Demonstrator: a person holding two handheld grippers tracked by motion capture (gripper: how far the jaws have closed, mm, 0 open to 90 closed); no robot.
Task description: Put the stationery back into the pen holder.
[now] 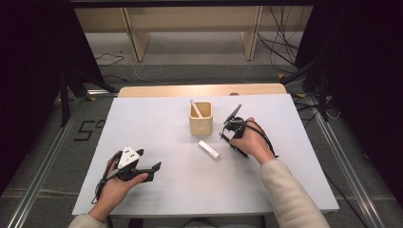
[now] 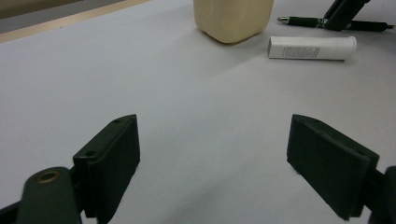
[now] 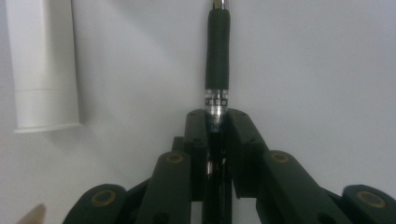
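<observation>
White table w/ shelving behind. Your right gripper has its jaws clamped on a black pen; pen lies flat on the table, tip pointing away from the jaws, right of the cup. White tube lies just beside the pen, apart from it, in front of the cup. A white stick leans inside the cup. Your left gripper rests near the table's front-left, jaws wide open, nothing betw. them.
</observation>
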